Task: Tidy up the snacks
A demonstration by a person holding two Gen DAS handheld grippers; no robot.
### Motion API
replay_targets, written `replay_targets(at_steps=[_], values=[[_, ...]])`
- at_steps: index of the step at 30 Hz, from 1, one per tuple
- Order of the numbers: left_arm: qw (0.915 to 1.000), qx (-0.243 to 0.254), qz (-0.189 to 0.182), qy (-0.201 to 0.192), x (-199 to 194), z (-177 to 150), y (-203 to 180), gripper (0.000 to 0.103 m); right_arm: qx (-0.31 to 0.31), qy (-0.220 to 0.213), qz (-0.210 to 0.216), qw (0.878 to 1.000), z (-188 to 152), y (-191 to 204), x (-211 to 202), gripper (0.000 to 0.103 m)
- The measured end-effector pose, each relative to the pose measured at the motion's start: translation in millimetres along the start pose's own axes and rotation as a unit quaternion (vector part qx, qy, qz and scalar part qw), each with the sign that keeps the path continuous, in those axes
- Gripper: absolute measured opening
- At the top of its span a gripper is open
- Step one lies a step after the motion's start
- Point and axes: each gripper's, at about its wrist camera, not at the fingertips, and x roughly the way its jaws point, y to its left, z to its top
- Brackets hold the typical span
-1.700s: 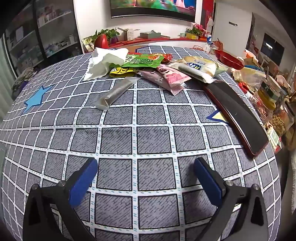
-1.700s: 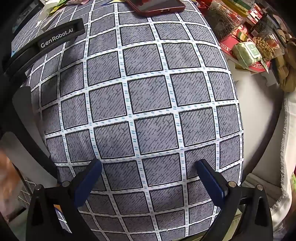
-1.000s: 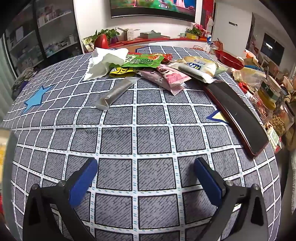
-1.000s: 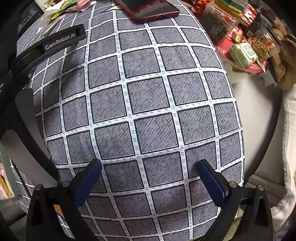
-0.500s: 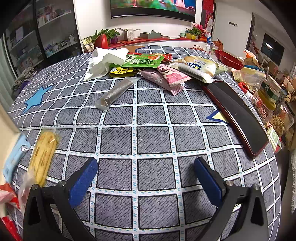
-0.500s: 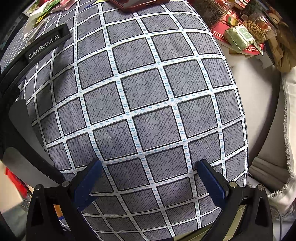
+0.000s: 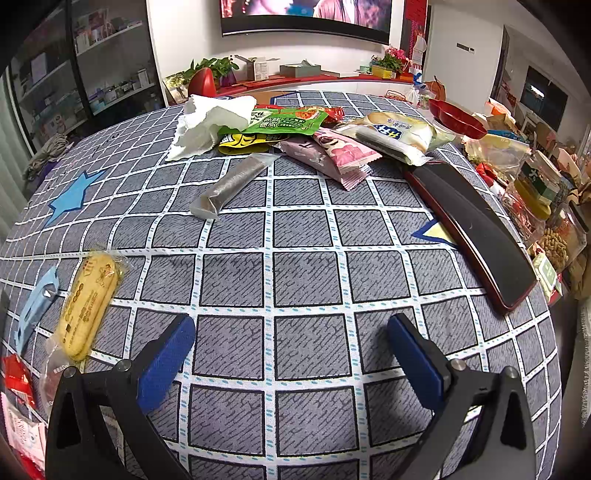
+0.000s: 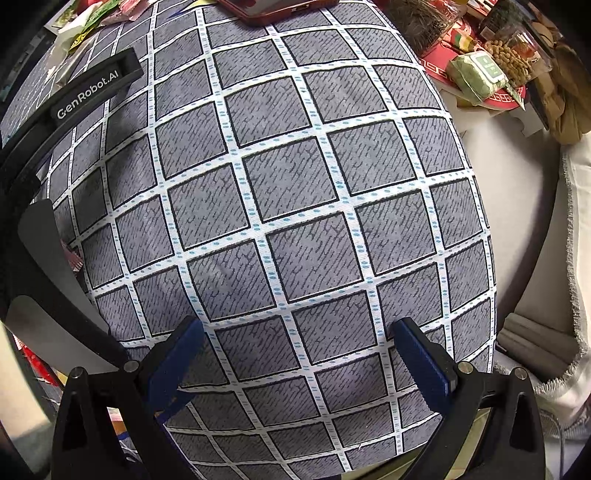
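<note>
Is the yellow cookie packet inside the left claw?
No, the yellow cookie packet lies on the tablecloth off to one side of the open, empty left claw.

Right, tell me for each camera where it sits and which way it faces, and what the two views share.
Left wrist: sits on the left hand-held gripper, low over the checked tablecloth, facing across the table toward the snack pile and the wall screen; its blue-padded fingers show, open.
Right wrist: sits on the right hand-held gripper, tilted down at the cloth near the table's edge; its fingers show, open.
Shared: the cloth, the dark red tray, and the left device's black body at the right view's left edge.
</note>
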Motion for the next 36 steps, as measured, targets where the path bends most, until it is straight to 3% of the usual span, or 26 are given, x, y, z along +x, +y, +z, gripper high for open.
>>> replay_targets(at_steps=[4, 13, 17, 23, 29, 31, 33, 36], values=[[1.0000, 0.000, 0.000, 0.000, 0.0, 0.0, 0.1, 0.103, 0.001, -0.003, -0.002, 1.000, -19.2, 3.6, 1.3, 0.103], [1.0000, 0.000, 0.000, 0.000, 0.0, 0.0, 0.0, 0.103, 0.006, -0.010, -0.003, 1.000, -24.0, 6.9, 2.9, 0.103], [1.0000, 0.000, 0.000, 0.000, 0.0, 0.0, 0.0, 0.103, 0.004, -0.004, -0.003, 1.000, -53.3, 2.2, -5.4, 0.103], [1.0000, 0.000, 0.000, 0.000, 0.0, 0.0, 0.0, 0.103, 0.004, 0.022, -0.001, 1.000, -31.3, -2.6, -3.3, 0.103], [1.0000, -0.003, 0.004, 0.002, 0.1, 0.3, -0.8, 0.103, 0.005, 0.021, 0.000, 1.000, -21.0, -2.6, -0.8, 0.103], [0.9992, 0.004, -0.002, 0.040, 2.9, 8.1, -0.2, 0.103, 0.004, 0.015, 0.000, 1.000, -16.4, -4.0, 1.0, 0.103], [0.9933, 0.022, -0.015, 0.112, 11.2, 24.2, -1.4, 0.103, 0.000, 0.004, -0.001, 1.000, -19.9, -4.1, 4.2, 0.103], [0.9898, 0.035, -0.025, 0.136, -1.3, 33.6, -0.2, 0.103, -0.004, -0.005, -0.001, 1.000, -22.6, -4.1, 8.5, 0.103]])
